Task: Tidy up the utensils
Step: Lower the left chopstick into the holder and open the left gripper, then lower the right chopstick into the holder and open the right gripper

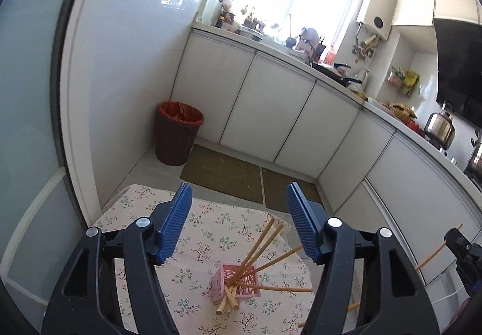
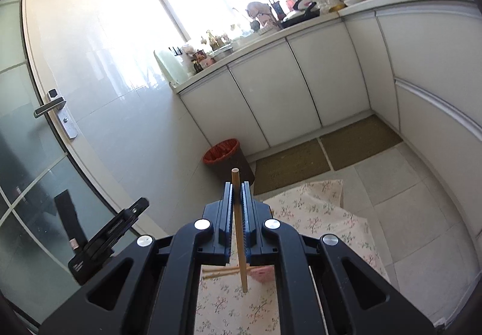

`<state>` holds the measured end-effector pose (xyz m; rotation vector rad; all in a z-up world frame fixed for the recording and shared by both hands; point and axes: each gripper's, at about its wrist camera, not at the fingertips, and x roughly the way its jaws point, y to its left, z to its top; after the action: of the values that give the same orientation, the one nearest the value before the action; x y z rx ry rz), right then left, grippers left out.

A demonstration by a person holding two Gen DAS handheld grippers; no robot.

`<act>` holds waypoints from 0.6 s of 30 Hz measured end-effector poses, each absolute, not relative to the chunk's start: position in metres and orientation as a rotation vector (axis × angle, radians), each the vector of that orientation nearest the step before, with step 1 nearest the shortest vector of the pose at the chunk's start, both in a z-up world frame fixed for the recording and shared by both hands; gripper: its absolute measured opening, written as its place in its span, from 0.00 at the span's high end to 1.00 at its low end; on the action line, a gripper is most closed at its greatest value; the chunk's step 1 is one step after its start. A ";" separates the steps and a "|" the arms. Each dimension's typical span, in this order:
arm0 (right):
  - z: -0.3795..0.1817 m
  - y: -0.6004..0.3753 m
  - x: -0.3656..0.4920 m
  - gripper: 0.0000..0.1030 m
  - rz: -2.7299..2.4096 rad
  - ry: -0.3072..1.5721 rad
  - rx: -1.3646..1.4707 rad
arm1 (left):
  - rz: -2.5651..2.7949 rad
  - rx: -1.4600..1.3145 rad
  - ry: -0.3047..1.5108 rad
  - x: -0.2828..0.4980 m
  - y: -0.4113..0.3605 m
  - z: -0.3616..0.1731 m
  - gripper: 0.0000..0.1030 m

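My left claw [image 1: 238,223] hangs wide open above the flowered tablecloth [image 1: 211,229], its blue pads [image 1: 177,223] apart and holding nothing. Below it the pink basket [image 1: 236,283] lies tipped on its side — chopsticks [image 1: 262,244] fan out of it. My right claw [image 2: 238,208] is clamped on one chopstick [image 2: 240,232], upright; its lower tip seems to hang just above the cloth.
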<state>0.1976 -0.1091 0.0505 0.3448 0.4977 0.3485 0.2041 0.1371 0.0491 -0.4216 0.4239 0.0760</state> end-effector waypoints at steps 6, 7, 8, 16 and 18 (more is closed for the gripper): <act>0.048 -0.073 0.235 0.94 0.313 0.498 0.261 | 0.074 -0.559 0.403 0.184 0.167 0.036 0.40; 0.043 -0.066 0.242 0.94 0.304 0.499 0.242 | 0.077 -0.569 0.404 0.183 0.170 0.032 0.40; 0.037 -0.059 0.249 0.94 0.299 0.506 0.223 | 0.080 -0.577 0.406 0.183 0.172 0.028 0.40; -0.023 -0.002 0.288 0.94 0.289 0.567 0.094 | 0.089 -0.654 0.472 0.188 0.194 -0.014 0.40; -0.032 0.016 0.293 0.91 0.294 0.597 0.029 | 0.089 -0.672 0.488 0.190 0.201 -0.022 0.40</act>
<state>0.2928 0.0164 -0.0321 0.0292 0.5966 0.2942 0.1899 0.2007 -0.0223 -0.6717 0.4882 0.0889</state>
